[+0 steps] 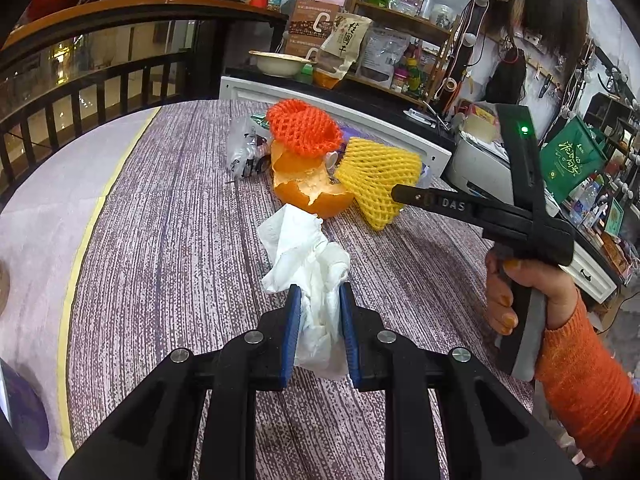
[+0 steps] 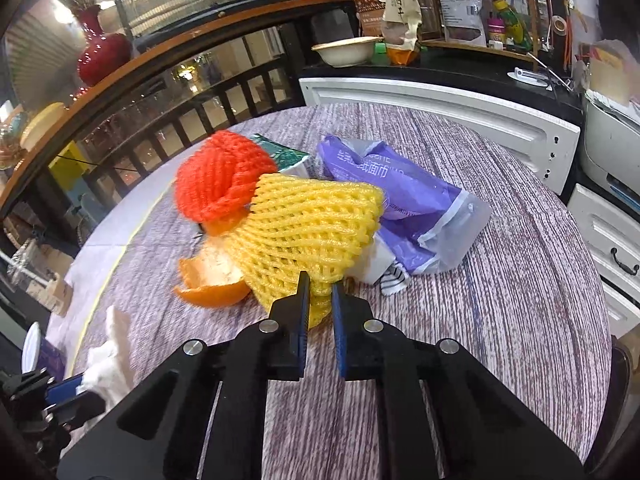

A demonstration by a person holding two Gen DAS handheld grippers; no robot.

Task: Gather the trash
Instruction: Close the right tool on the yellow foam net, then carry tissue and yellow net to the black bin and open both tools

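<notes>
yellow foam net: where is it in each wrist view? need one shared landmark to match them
Left wrist: yellow foam net sits right of centre, behind the orange peel, with the right gripper closed on its near edge.
Right wrist: it fills the centre, its near corner pinched between the blue pads.
Shared landmark: the red foam net, up and left of the yellow one in both.

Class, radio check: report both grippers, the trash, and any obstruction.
Left gripper shut on tissue. Right gripper shut on yellow foam net. Orange peel and purple packet touching the net.
</notes>
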